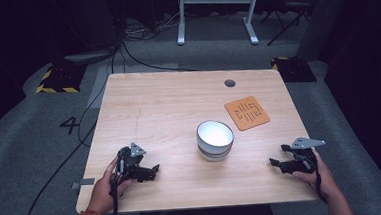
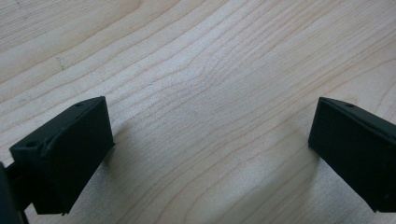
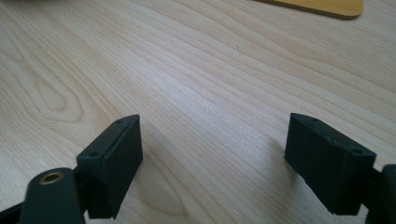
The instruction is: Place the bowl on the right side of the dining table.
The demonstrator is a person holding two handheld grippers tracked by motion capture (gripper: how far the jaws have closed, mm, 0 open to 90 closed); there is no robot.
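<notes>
Surface: a pale wood-grain surface (image 1: 168, 104), squarish, with a small round grey port (image 1: 229, 83) near its far edge.
Room: dark, with grey carpet, loose cables on the floor and a white frame (image 1: 216, 8) beyond the far edge.
Bowl: a white bowl (image 1: 215, 138) with a dark band stands upright right of centre, between the two grippers and well apart from both.
Mat: an orange mat (image 1: 247, 113) lies flat just beyond the bowl, toward the right edge.
Left hand-held gripper (image 1: 150, 171): low over the near left part, jaws wide, only bare wood between them.
Right hand-held gripper (image 1: 277, 163): near the right edge, jaws wide, holding nothing.
Open room: the far left half lies bare.
</notes>
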